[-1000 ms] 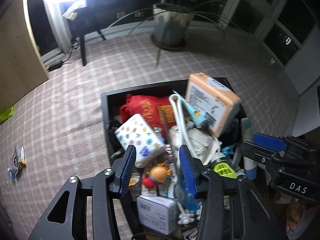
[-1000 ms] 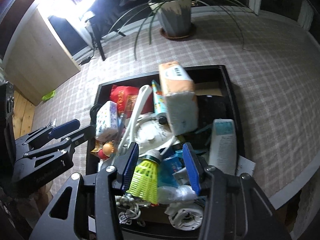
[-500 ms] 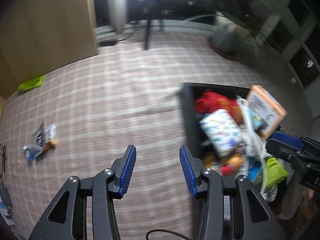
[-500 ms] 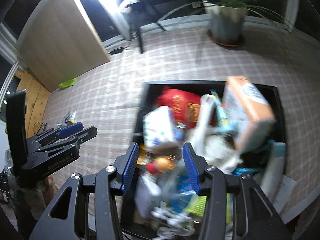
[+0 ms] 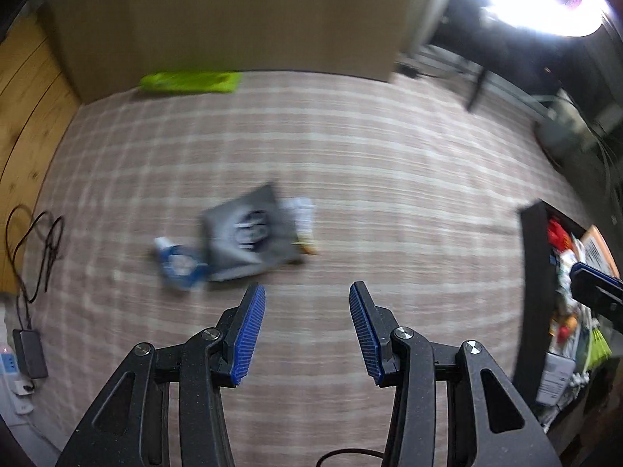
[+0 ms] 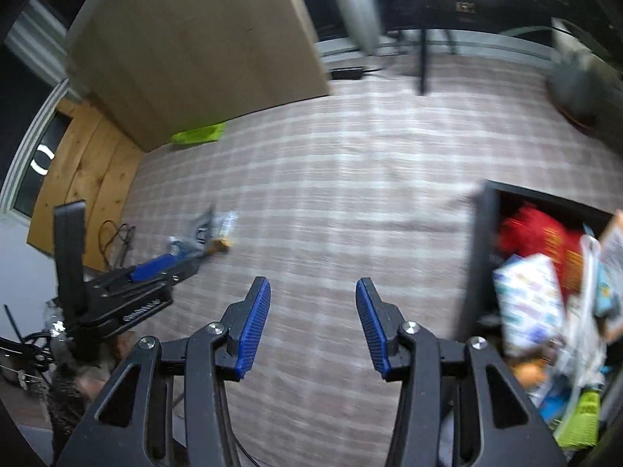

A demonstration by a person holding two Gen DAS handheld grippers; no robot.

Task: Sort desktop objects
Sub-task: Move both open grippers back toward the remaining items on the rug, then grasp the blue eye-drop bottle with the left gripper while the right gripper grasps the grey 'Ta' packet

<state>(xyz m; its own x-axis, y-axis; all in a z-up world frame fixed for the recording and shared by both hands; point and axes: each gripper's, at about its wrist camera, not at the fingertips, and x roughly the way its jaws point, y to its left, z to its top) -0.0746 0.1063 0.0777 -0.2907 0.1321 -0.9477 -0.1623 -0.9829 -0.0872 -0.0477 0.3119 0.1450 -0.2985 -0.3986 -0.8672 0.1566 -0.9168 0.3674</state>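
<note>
A grey packet [image 5: 251,233] lies on the checked cloth with a blue-and-white packet [image 5: 177,264] at its left and a small white one [image 5: 301,216] at its right, all blurred. My left gripper [image 5: 307,329] hangs open and empty just in front of them. My right gripper [image 6: 313,325] is open and empty over bare cloth. The black box [image 6: 477,257] full of objects sits at the right, holding a red bag [image 6: 541,233], a patterned white pack [image 6: 525,303] and a yellow-green shuttlecock [image 6: 582,416]. The left gripper [image 6: 155,272] shows at the left of the right wrist view.
A lime-green item [image 5: 190,81] lies by a tan board [image 5: 233,11] at the back. Cables [image 5: 35,241] and a power strip [image 5: 15,373] sit at the left edge. A plant pot [image 6: 584,78] and a black stand leg [image 6: 422,58] are at the back right.
Both grippers have swung left, away from above the black box. The box now sits at the right edge of both views, and the packets on the cloth have come near the left gripper.
</note>
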